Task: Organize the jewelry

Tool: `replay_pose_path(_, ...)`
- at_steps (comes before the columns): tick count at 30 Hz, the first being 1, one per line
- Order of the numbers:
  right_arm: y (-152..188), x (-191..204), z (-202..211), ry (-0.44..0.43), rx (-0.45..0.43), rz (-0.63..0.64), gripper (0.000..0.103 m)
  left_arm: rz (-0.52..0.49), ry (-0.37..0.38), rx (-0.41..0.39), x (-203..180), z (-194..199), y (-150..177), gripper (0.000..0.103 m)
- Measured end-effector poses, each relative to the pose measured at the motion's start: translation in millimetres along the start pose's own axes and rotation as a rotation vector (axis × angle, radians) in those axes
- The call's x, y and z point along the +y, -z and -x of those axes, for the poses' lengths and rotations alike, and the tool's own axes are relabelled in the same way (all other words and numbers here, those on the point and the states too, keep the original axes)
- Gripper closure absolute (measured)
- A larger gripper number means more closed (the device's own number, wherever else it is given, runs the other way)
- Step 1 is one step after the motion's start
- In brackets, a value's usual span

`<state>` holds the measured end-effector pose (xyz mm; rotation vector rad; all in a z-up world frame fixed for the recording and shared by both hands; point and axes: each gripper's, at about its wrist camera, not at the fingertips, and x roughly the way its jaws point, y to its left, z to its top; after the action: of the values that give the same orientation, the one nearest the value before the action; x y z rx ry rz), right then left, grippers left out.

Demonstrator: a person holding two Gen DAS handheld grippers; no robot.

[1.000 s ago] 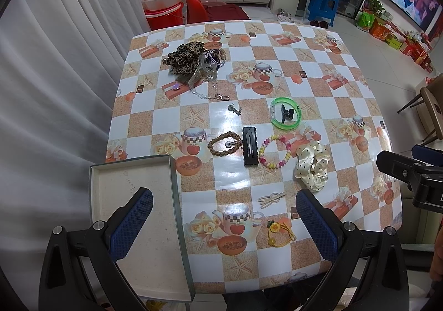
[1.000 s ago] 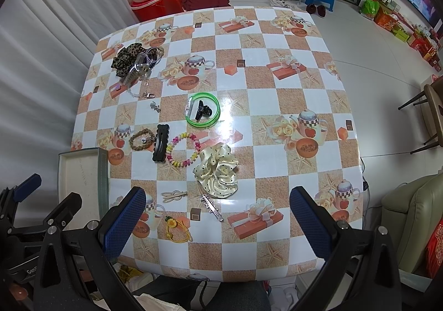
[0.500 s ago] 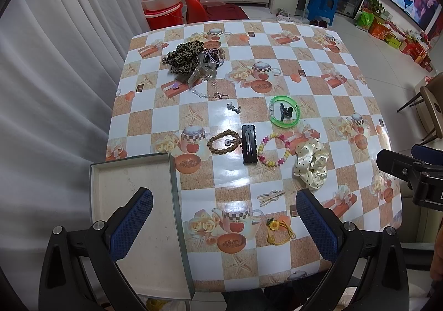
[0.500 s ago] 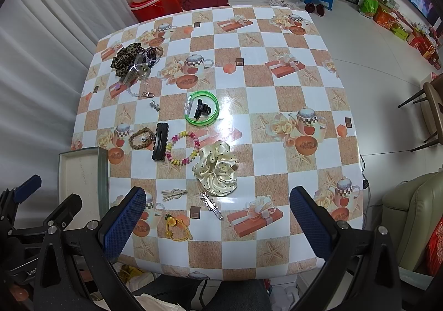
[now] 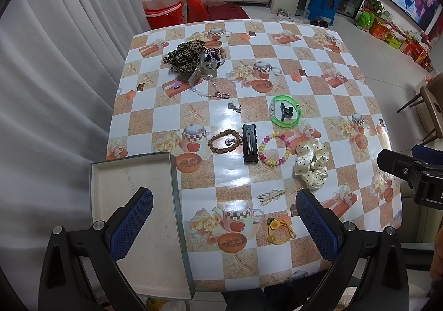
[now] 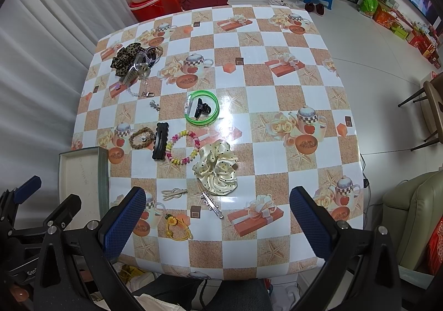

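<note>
Starting from nothing sorted: your tray (image 5: 133, 172) at the table's (image 6: 277, 106) near-left corner holds no jewelry yet, and every piece lies out on the cloth. Left gripper (image 5: 221, 216) and right gripper (image 6: 218, 219) hover with jaws released, grasping nothing.

- Nearest: yellow flower tie (image 6: 177, 227), two clips.
- Middle: cream scrunchie (image 6: 217, 169), bead bracelet (image 5: 274, 148), black clip (image 5: 250, 143), brown bracelet (image 5: 224, 142).
- Beyond: green bangle (image 5: 285, 111).
- Farthest: leopard scrunchie heap (image 5: 185, 57), tangled, likely your awkward pick.
</note>
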<state>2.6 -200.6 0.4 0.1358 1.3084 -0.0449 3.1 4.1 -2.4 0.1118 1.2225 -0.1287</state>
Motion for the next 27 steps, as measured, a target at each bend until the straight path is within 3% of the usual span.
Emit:
replay_pose_path(11,-1.5,-0.6,-0.5,0.000,0.005,-0.002,0.000,0.011,-0.004,0.008,2.7,-3.9,3.3,0.000)
replay_pose_path(27,7.7,-5.0,-18.5,0.016,0.050,-0.061,0.000,0.005,-0.012,0.077,21.9,-38.8,0.2,0.000)
